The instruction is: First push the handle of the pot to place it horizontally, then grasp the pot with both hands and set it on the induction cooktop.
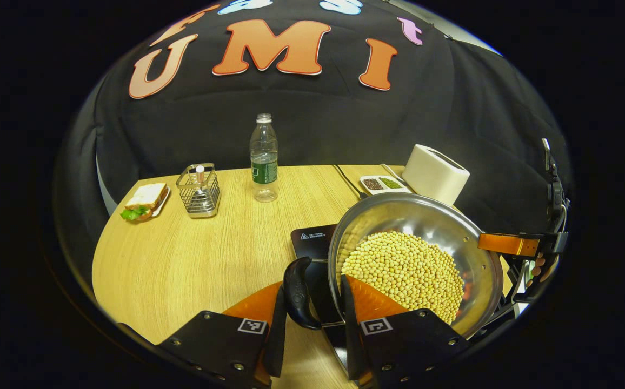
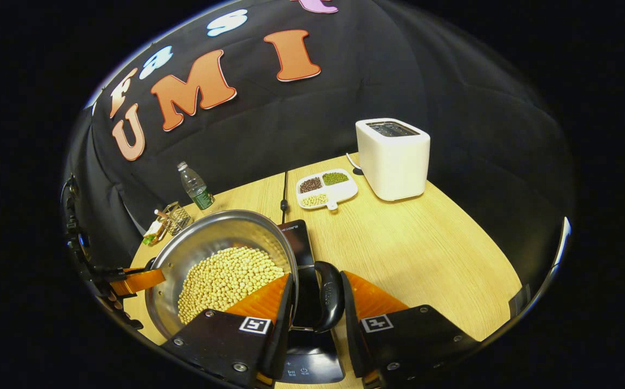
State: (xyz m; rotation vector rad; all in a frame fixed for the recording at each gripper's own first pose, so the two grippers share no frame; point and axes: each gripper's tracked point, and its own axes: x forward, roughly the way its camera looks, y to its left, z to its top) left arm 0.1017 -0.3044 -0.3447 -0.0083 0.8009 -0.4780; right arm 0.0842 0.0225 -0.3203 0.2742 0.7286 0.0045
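Note:
A steel pot [image 1: 453, 224] holding soybeans [image 1: 404, 273] hangs slightly tilted over the black induction cooktop [image 1: 312, 242]. My left gripper [image 1: 313, 285] is shut on the pot's near black side handle [image 1: 298, 294], with one finger outside the handle and the other inside the rim. In the right gripper view my right gripper [image 2: 318, 276] clamps the pot's [image 2: 204, 240] opposite black handle [image 2: 330, 302] the same way, above the cooktop [image 2: 303, 246]. Each gripper's finger shows at the pot's far rim in the other view: the right gripper [image 1: 510, 244], the left gripper [image 2: 137, 281]. Whether the pot touches the cooktop is unclear.
On the wooden table [image 1: 183, 259] stand a plastic bottle [image 1: 264, 159], a wire basket [image 1: 199, 190], a sandwich on a plate [image 1: 145, 201], a white toaster [image 2: 393, 156] and a divided dish of beans [image 2: 326, 190]. A black cable [image 2: 284, 197] runs to the cooktop.

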